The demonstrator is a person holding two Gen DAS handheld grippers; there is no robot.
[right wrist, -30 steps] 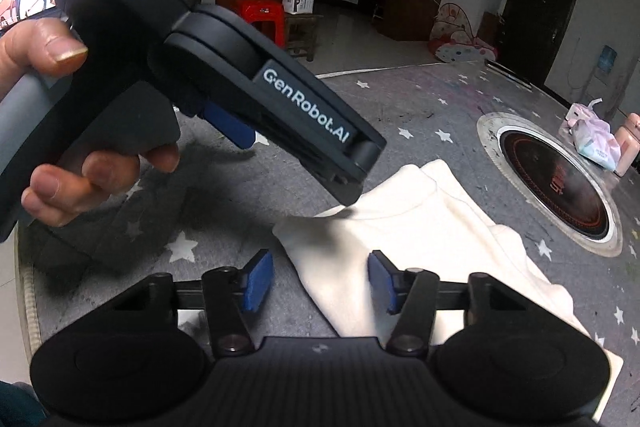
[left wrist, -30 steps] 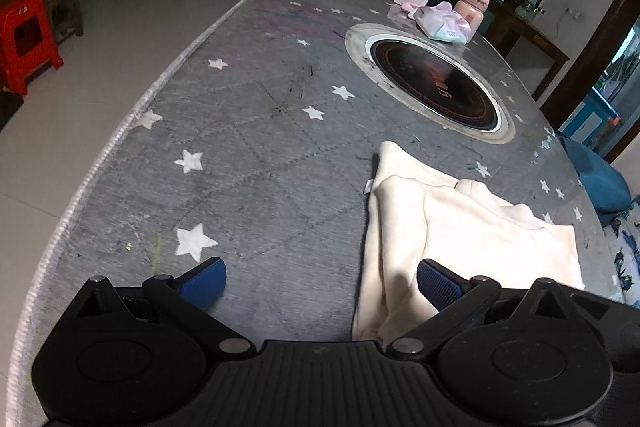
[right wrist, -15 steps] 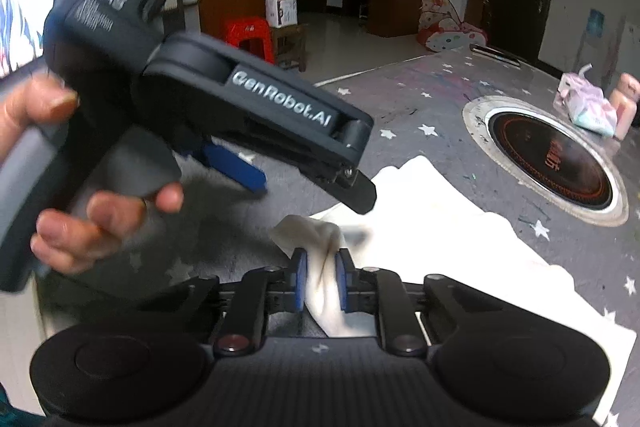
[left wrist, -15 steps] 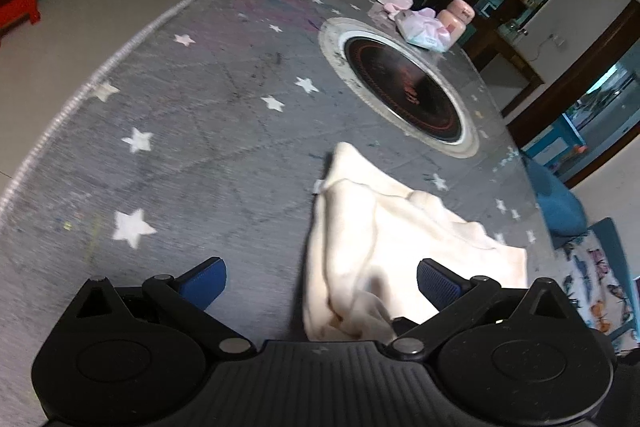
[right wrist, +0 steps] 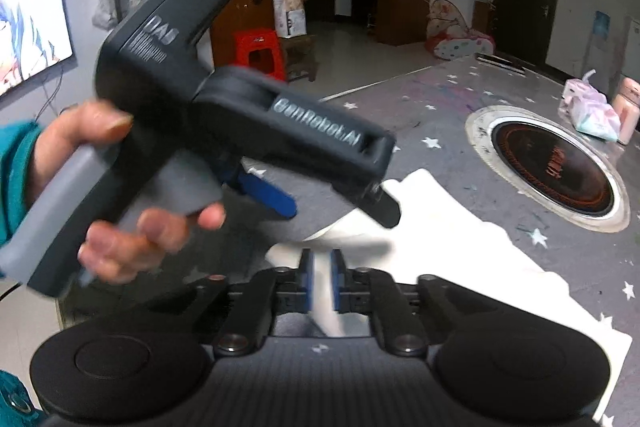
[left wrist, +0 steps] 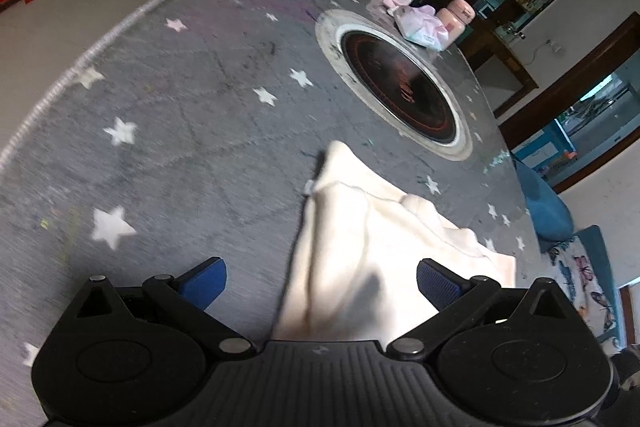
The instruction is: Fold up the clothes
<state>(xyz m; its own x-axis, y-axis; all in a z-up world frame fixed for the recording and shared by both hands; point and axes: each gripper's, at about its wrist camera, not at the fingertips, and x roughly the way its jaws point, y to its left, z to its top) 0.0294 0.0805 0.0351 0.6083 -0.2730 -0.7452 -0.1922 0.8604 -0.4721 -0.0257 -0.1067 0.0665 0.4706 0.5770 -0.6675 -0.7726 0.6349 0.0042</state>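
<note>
Cloth (left wrist: pixel 360 247) is lying cream and rumpled on the grey starred surface (left wrist: pixel 180 115) in the left wrist view, its near end running in between the spread blue pads (left wrist: pixel 436 283) of the left tongs (left wrist: pixel 320 281). Those tongs are gaping wide, holding nothing, with one pad over bare surface and the other over the cloth's far side. Beyond the cloth a round black cooktop (left wrist: pixel 400 87) is sitting in the surface, with a pink packet (left wrist: pixel 422 27) and a pink jar (left wrist: pixel 456 19) behind it.

Cloth (right wrist: pixel 460 247) in the right wrist view is spreading from the tongs toward the cooktop (right wrist: pixel 552 167), near but apart from it. The right tongs (right wrist: pixel 320 285) are pinching a raised fold of the cloth between nearly closed pads (right wrist: pixel 307 281). Just above, the left tongs (right wrist: pixel 280 147) are hovering over the cloth's near corner, gripped by the left hand (right wrist: pixel 132 219). Whether they are touching the cloth cannot be told. A red stool (right wrist: pixel 260 55) is standing on the floor behind.
</note>
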